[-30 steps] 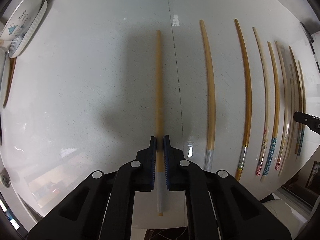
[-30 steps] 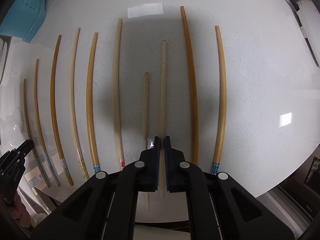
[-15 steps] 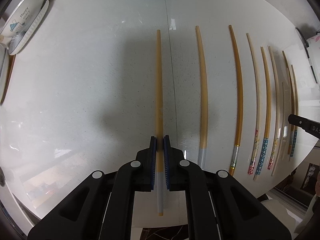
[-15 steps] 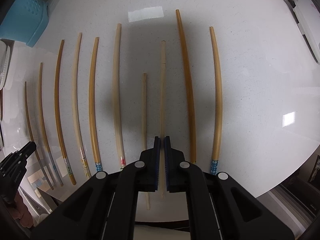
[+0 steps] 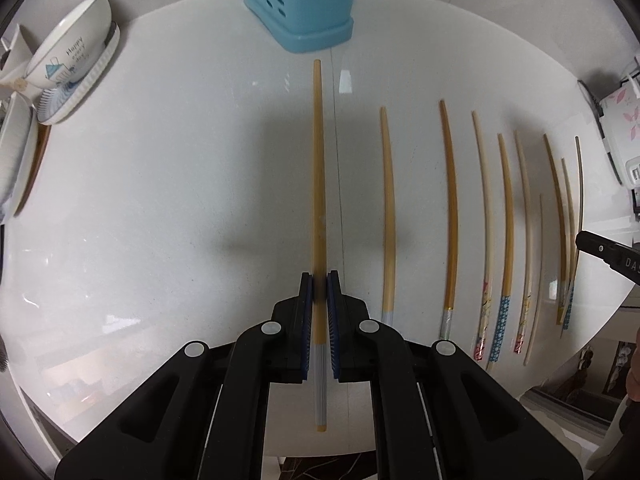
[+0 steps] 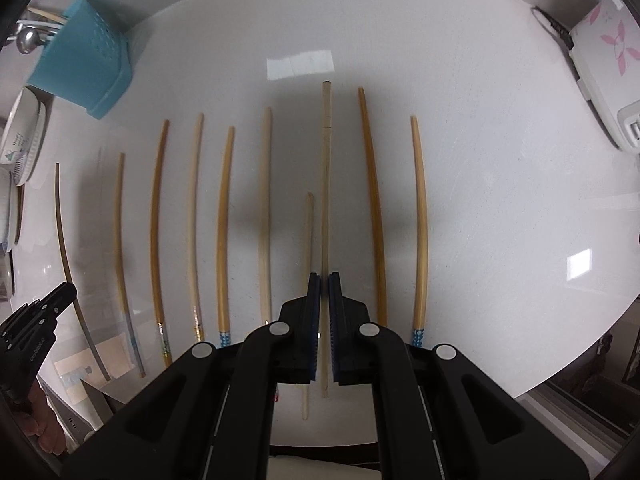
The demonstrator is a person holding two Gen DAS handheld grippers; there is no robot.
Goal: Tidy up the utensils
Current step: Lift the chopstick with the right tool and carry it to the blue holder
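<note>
My left claw [image 5: 320,280] is clamped on a yellow chopstick [image 5: 318,184], its tip pointing at the blue holder [image 5: 298,4] near the desk [image 5: 180,184] far edge; bare surface lies to its left, up to the bowls [image 5: 68,64]. My right claw [image 6: 324,280] is nearly closed around a pale chopstick [image 6: 326,184] in the row; whether it grips, I cannot tell. Neighbours lie close on both sides.

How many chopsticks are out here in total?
10. The left gripper holds a grey-ended chopstick, the right gripper a pale chopstick; eight loose chopsticks lie in a row on the white counter. The blue holder may hide more.
</note>
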